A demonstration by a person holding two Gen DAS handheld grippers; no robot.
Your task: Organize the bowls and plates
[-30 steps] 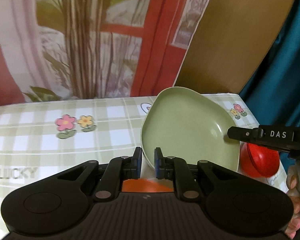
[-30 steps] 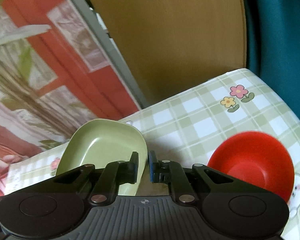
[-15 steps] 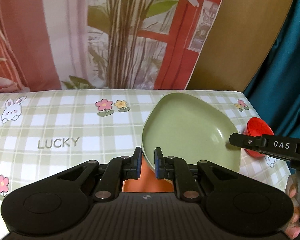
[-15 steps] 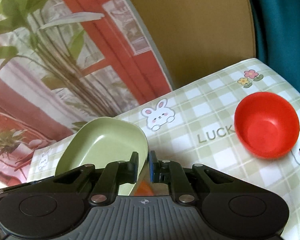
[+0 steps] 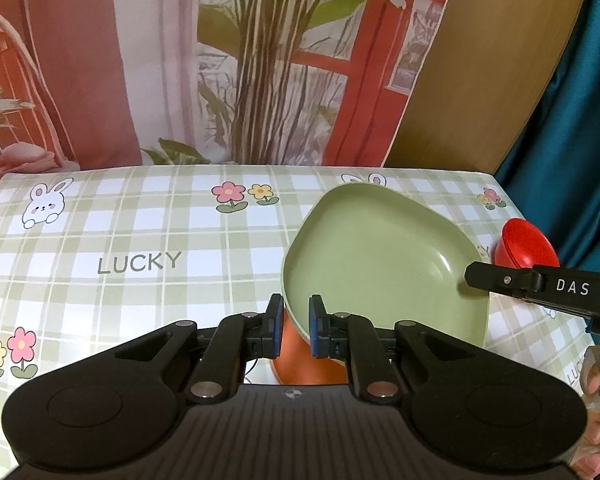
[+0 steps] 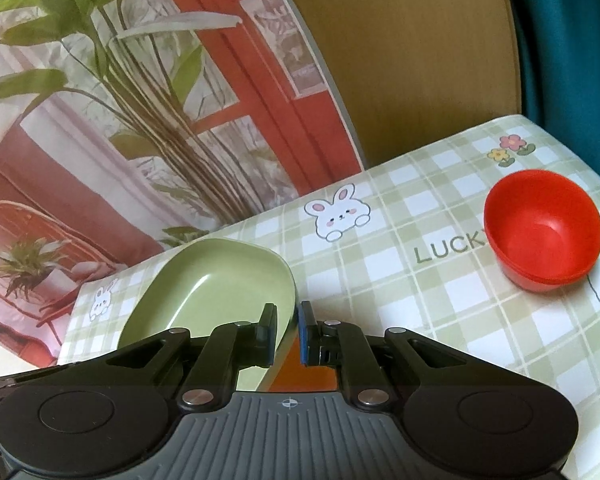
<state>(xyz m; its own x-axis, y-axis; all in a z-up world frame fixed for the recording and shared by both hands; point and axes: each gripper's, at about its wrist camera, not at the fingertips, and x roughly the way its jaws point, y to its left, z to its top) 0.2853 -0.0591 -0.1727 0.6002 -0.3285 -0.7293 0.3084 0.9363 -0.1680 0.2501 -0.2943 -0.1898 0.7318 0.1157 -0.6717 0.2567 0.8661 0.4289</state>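
A pale green plate [image 5: 384, 264] [image 6: 208, 292] hangs tilted over the checked tablecloth, held at two sides. My left gripper [image 5: 294, 320] is shut on its near left rim. My right gripper [image 6: 288, 328] is shut on the opposite rim, and its fingertip [image 5: 476, 276] reaches in from the right in the left wrist view. Something orange [image 5: 300, 364] [image 6: 300, 372] shows directly under the plate behind the fingers; whether it is gripped too I cannot tell. A red bowl [image 6: 542, 226] [image 5: 526, 242] stands upright on the cloth to the right, apart from both grippers.
The tablecloth [image 5: 140, 240] carries rabbit, flower and LUCKY prints. A printed backdrop and a brown board [image 6: 400, 60] rise behind the far edge, with a teal curtain [image 5: 580, 100] at the right edge. A person's hand [image 5: 596, 400] shows at the lower right.
Both grippers have drawn back from the far edge with the green plate between them. Much more of the tablecloth is now in view, and the red bowl looks farther off.
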